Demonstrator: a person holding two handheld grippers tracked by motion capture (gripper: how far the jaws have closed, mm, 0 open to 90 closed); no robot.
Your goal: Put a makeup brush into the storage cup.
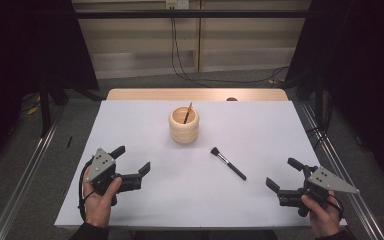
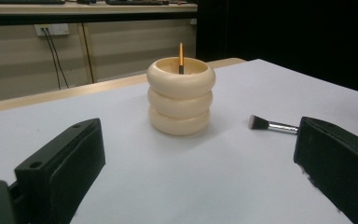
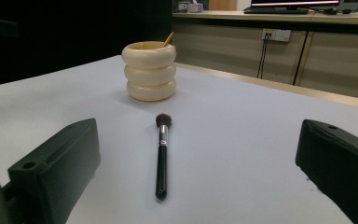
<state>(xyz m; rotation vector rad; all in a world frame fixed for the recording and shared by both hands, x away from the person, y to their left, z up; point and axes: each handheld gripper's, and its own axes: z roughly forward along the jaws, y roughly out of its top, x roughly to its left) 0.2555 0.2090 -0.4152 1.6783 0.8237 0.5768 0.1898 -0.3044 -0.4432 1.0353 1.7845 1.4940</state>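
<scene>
A cream ribbed holder [image 1: 184, 126] made of three stacked rings stands at the middle of the white table top, with a thin orange stick [image 1: 187, 113] leaning inside it. A black-handled makeup brush [image 1: 228, 163] lies flat to its right and nearer me, bristles toward the holder. My left gripper [image 1: 131, 159] is open at the front left, held in a hand, nothing between its jaws. My right gripper [image 1: 284, 175] is open at the front right, also empty. The holder [image 2: 181, 95] and brush head [image 2: 258, 122] lie ahead in the left gripper view. In the right gripper view the brush [image 3: 161, 154] points away toward the holder [image 3: 150, 71].
The white sheet [image 1: 130, 120] covers a wooden table whose bare strip [image 1: 195, 94] runs along the far edge. Metal rails [image 1: 25, 165] flank the table on both sides. Cables [image 1: 180, 60] hang by the back wall, and dark curtains stand left and right.
</scene>
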